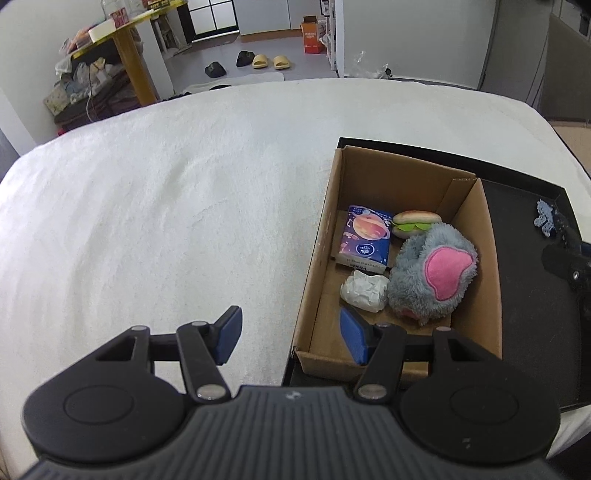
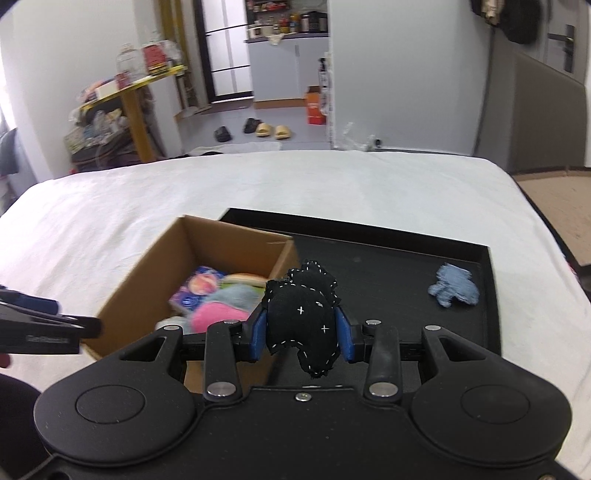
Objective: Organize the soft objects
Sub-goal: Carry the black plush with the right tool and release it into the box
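My right gripper [image 2: 303, 330] is shut on a black stitched plush toy [image 2: 301, 314] and holds it above the black tray [image 2: 388, 266], just right of the cardboard box [image 2: 147, 291]. The box [image 1: 373, 177] holds a purple tissue pack [image 1: 364, 236], a plush burger [image 1: 415, 223], a grey-and-pink plush [image 1: 432, 277] and a crumpled white tissue [image 1: 365, 290]. A small blue fabric toy [image 2: 454, 286] lies on the tray's far right; it also shows in the left wrist view [image 1: 545, 218]. My left gripper [image 1: 291, 334] is open and empty at the box's near left corner.
The tray and box sit on a white bed cover [image 1: 166, 203]. Beyond the bed are slippers [image 1: 273, 61], a yellow table [image 1: 122, 40] with clutter and an orange carton [image 1: 312, 33]. The right gripper's body shows in the left wrist view at the right edge [image 1: 569, 262].
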Tool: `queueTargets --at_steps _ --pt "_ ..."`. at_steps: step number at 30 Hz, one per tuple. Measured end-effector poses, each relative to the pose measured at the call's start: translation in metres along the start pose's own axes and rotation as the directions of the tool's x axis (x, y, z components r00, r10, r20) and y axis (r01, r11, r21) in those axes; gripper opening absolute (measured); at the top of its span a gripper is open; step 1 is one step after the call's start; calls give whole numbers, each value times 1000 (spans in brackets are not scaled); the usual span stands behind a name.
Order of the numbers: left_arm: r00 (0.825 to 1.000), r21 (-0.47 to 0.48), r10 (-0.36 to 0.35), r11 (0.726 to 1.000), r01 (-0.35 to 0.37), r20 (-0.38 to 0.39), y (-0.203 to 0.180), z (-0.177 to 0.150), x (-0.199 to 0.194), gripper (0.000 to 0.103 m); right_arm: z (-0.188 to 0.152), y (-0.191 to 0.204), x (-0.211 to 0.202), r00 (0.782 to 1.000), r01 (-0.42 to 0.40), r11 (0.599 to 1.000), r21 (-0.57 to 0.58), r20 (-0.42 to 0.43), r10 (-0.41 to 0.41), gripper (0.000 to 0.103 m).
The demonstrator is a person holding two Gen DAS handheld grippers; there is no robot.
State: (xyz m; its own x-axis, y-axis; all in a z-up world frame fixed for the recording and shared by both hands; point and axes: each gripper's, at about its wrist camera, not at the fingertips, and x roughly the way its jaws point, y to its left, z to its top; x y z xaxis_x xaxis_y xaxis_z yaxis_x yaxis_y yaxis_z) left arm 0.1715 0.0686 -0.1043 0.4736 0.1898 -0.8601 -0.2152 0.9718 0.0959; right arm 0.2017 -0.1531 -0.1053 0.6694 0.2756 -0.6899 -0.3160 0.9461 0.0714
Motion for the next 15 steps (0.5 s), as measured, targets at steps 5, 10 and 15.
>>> queueTargets --at_steps 5,10,15 --pt "1000 5 -13 1000 13 -5 0 -1 3 57 6 17 2 999 -41 999 -28 -11 41 39" --pt "999 0 -34 999 34 -16 2 -1 6 54 11 32 5 997 -74 996 -55 -20 73 39" --pt "998 -12 -56 998 56 -21 6 -1 8 53 16 43 9 994 -107 993 -58 -37 105 40"
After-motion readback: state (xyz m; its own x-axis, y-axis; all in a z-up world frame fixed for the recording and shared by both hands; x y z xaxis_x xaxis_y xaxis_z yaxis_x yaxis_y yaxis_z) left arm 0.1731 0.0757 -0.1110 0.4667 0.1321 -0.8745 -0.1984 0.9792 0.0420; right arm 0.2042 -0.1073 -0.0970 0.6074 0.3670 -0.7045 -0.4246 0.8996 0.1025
